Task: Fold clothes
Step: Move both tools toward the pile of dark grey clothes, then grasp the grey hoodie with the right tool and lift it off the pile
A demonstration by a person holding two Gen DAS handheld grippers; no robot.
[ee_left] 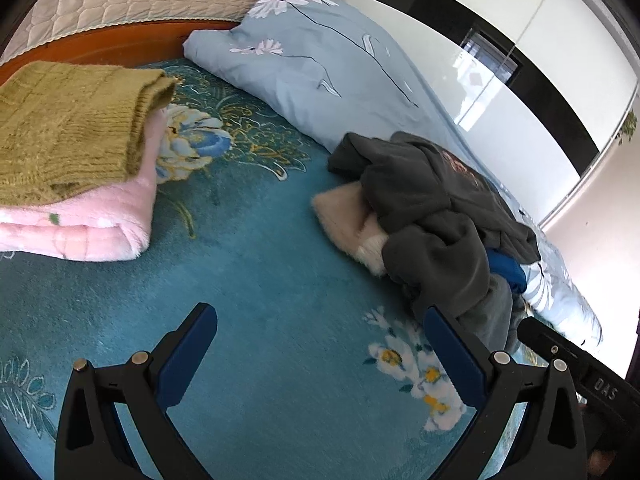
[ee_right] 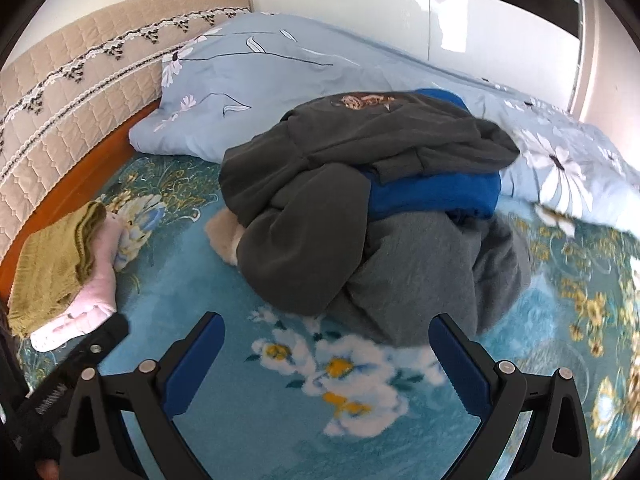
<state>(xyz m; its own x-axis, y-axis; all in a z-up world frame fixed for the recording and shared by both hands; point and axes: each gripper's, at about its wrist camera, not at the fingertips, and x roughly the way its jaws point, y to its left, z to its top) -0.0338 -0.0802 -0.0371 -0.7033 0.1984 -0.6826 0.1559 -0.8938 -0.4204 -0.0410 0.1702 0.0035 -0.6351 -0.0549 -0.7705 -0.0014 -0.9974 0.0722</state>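
Both grippers hover over a teal floral blanket [ee_left: 260, 272], empty: the left gripper [ee_left: 320, 328] and the right gripper [ee_right: 326, 336] each have jaws spread wide. An unfolded pile of dark grey clothes [ee_right: 340, 216] fills the right wrist view's centre — a folded olive sweater [ee_left: 68, 128] on a pink blanket [ee_left: 100, 224] sits upper left.

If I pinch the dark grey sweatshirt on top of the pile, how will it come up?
Probably floppy: the dark grey sweatshirt lies crumpled in soft folds, so it should sag and trail. It looks thick, likely fairly heavy. It drapes over the blue garment, which may drag along.
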